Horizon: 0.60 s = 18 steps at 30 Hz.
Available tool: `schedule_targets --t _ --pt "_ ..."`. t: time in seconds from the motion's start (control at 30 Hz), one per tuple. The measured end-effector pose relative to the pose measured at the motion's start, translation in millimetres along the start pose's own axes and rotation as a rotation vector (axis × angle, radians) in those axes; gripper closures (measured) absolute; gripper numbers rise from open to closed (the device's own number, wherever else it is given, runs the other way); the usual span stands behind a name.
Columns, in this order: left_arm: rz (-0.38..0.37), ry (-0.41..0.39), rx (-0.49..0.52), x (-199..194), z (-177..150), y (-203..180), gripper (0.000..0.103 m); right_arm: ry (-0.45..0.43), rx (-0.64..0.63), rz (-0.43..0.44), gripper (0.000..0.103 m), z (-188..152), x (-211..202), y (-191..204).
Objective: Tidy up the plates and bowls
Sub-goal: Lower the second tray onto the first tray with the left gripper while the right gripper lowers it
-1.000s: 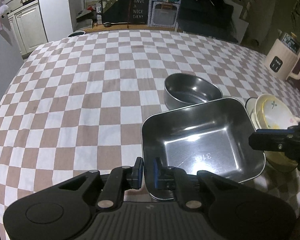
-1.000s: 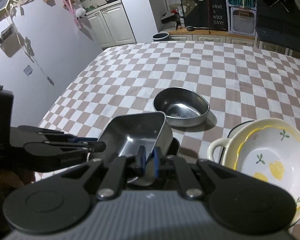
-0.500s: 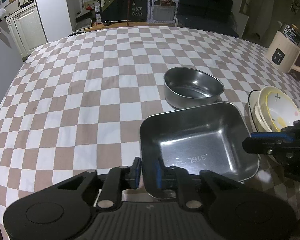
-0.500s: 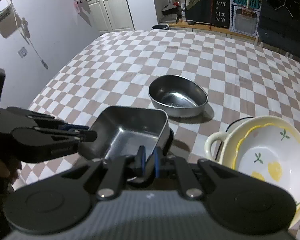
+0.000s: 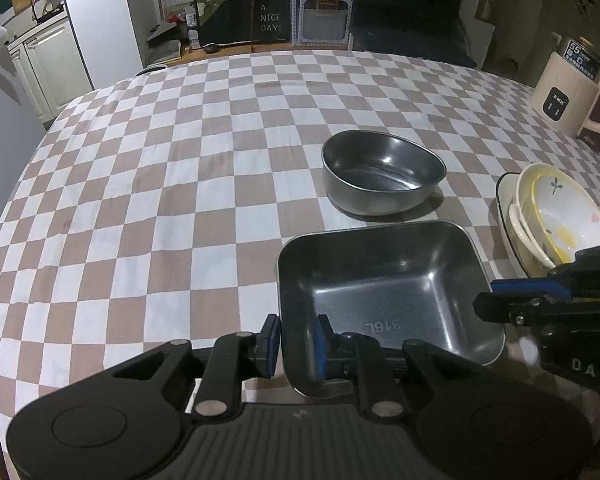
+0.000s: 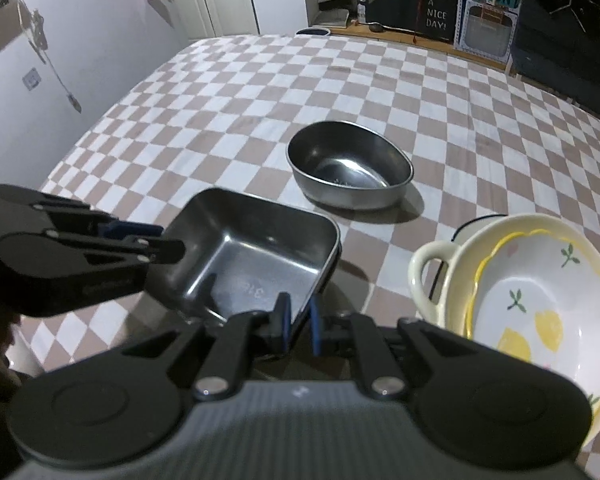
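setting the square steel tray (image 5: 384, 292) down on the checkered surface (image 5: 148, 184)
left gripper (image 5: 294, 340) has just loosened around the tray's wall, right gripper (image 6: 298, 318) pinches the opposite rim; the oval steel bowl (image 5: 382, 178) sits apart behind, ceramic bowls (image 6: 540, 304) already stacked beside

I see a square steel dish (image 5: 384, 292) with rounded corners, upright on the checkered tabletop (image 5: 160, 184), stamped "316L" inside. Behind it stands an oval steel bowl (image 5: 382, 176), apart from it. To the right, a floral ceramic bowl (image 6: 540, 304) is nested in a cream handled bowl (image 6: 432, 276).
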<state>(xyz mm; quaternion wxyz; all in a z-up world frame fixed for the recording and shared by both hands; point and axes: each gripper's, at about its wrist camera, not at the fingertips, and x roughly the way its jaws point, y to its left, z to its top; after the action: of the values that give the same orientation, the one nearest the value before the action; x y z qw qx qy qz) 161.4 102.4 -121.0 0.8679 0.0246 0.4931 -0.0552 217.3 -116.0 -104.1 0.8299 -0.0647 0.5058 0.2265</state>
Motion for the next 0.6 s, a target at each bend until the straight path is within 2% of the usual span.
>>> schedule_targets --t 0.1,0.23,0.6 --pt "-0.002 -0.001 0.000 -0.3 0.1 0.9 0.084 0.010 0.017 0.003 0.089 -0.7 2.8 -1.9" --pt "-0.009 -0.007 -0.005 -1.3 0.6 1.4 0.082 0.039 0.117 0.040 0.088 -0.8 7.2 -12.1" --pt "-0.012 -0.008 0.003 -1.4 0.4 0.5 0.082 0.038 0.179 0.041 0.087 -1.8 12.8 -12.7"
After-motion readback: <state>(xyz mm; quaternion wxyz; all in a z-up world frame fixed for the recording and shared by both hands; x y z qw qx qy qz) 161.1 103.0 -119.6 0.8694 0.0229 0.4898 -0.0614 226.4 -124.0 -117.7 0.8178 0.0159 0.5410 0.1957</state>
